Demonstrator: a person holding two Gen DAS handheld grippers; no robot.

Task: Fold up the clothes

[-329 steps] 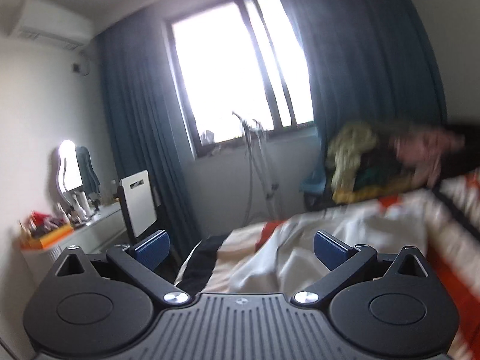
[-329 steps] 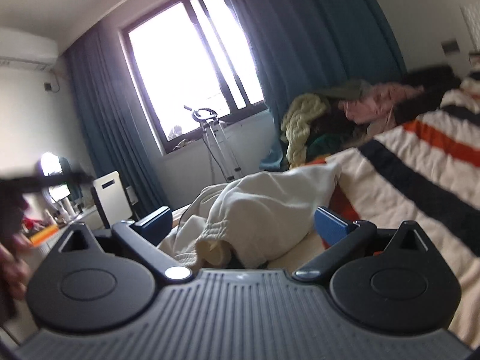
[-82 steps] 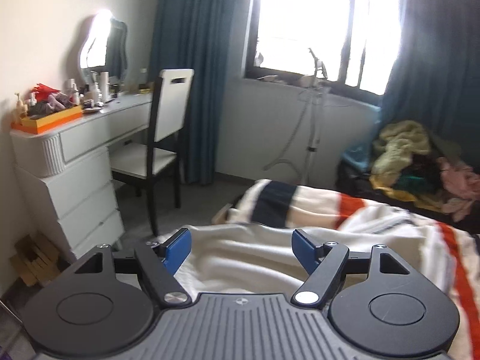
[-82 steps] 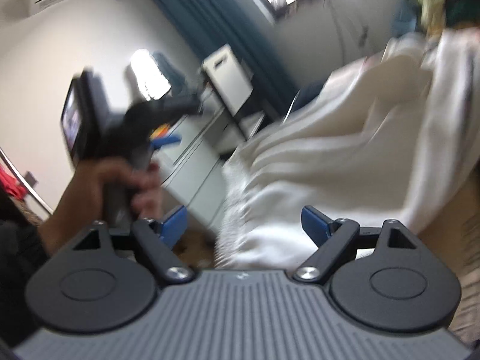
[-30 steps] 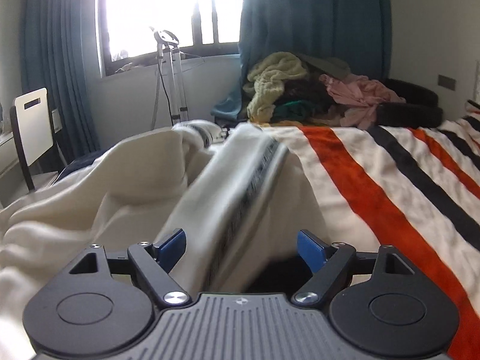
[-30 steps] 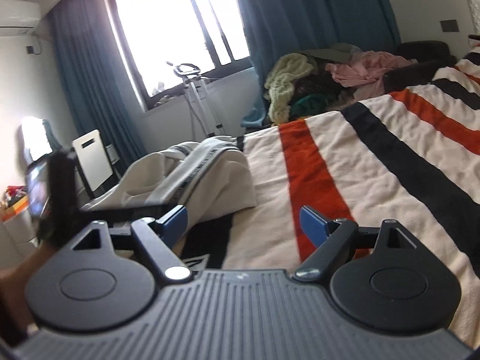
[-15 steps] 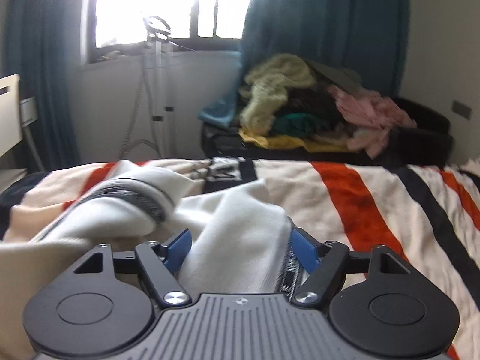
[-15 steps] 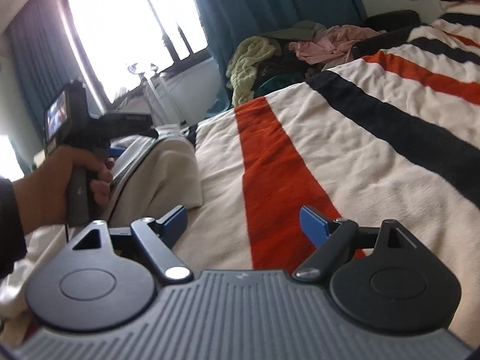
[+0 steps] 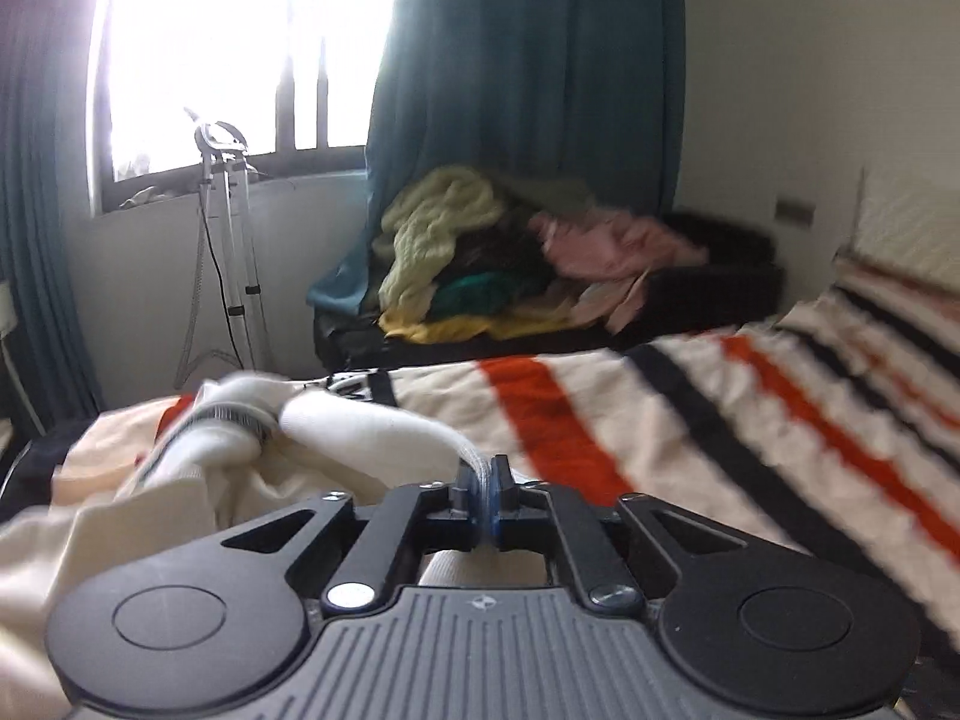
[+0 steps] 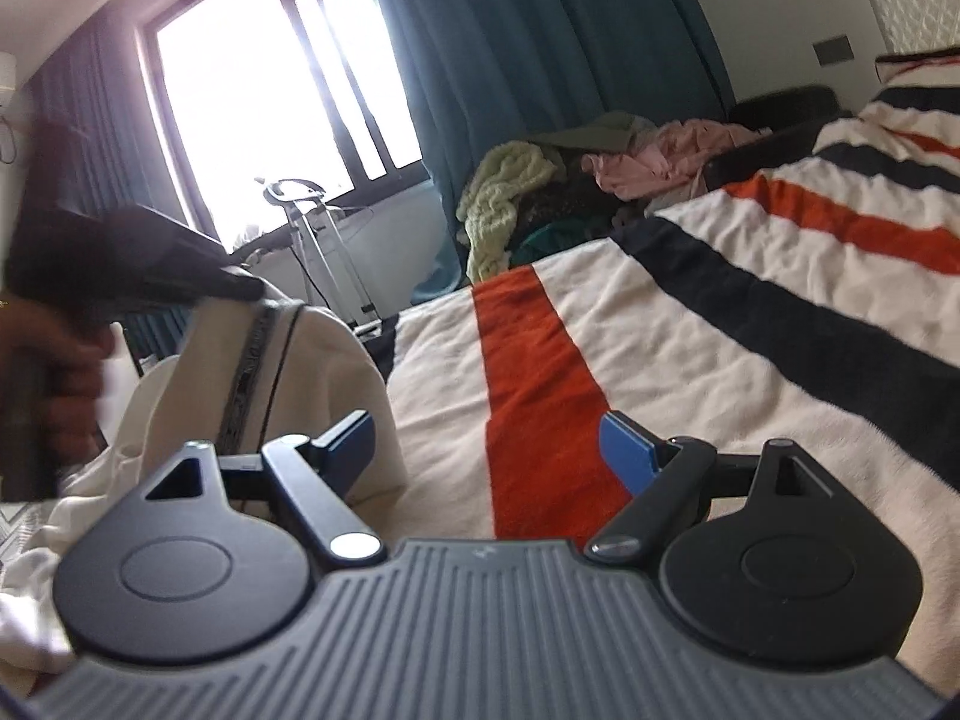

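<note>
Left tool [image 9: 483,495] clamped on cream garment [image 9: 366,429]; right tool [image 10: 486,441] spread apart over striped blanket [image 10: 690,324].

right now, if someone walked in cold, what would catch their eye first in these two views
The left gripper is shut on a fold of the cream garment, which lies bunched at the near end of the striped blanket. The right gripper hangs open over the blanket's orange stripe. Behind, a heap of clothes sits beneath the blue curtain.
</note>
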